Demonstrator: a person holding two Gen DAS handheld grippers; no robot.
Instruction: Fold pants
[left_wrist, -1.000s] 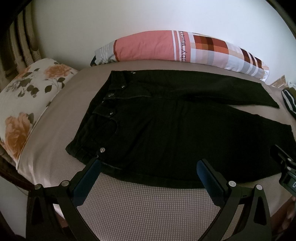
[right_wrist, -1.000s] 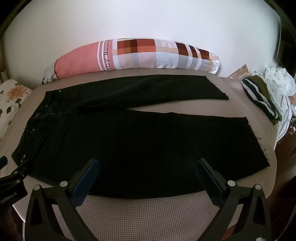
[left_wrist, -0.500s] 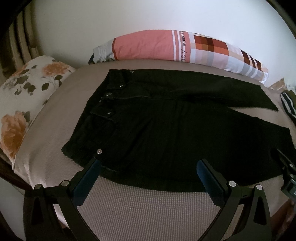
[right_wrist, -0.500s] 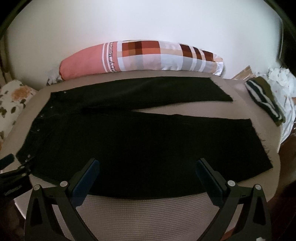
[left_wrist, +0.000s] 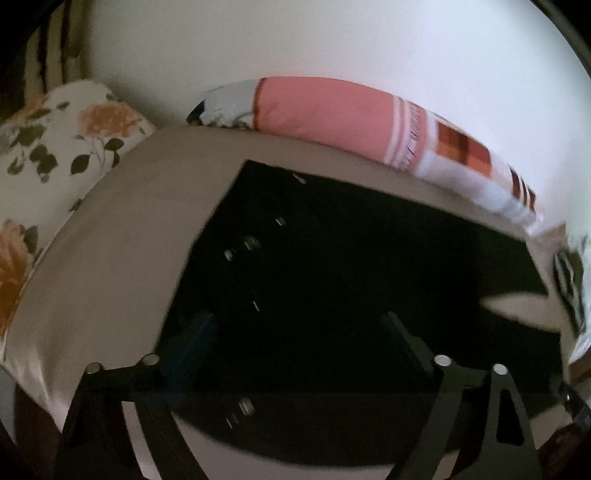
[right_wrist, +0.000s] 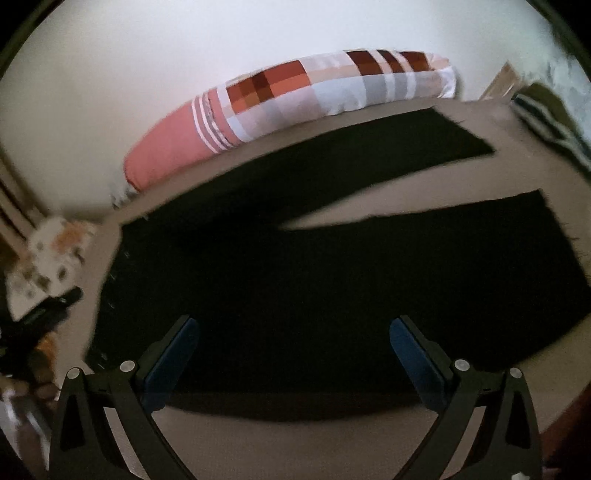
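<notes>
Both grippers have swung in over the black pants (left_wrist: 332, 295) since a second ago, when they hung back over the bare mattress at the near edge. Now the left gripper (left_wrist: 295, 343) sits over the waistband end, its jaws closing yet wide apart, with dark cloth lying beneath and between them; whether the fingers (left_wrist: 402, 339) touch the fabric cannot be told through the blur. Its silver rivets and buttons now appear both ahead of the fingers and behind them, so the gripper has passed the near hem of the waist. The right gripper (right_wrist: 295, 354) hovers over the near leg with its fingers (right_wrist: 173, 354) spread and pressing on nothing. Beyond both grippers the pants lie flat on the beige bed (right_wrist: 332, 443), waist toward the floral pillow (left_wrist: 55, 155), the two legs splayed with a wedge of mattress showing between them. Farther than the pants, a long pink and checked bolster (right_wrist: 314, 99) lies against the wall. By my reading the first fold is about to start: grasp the near side, then carry it over onto the far leg.
</notes>
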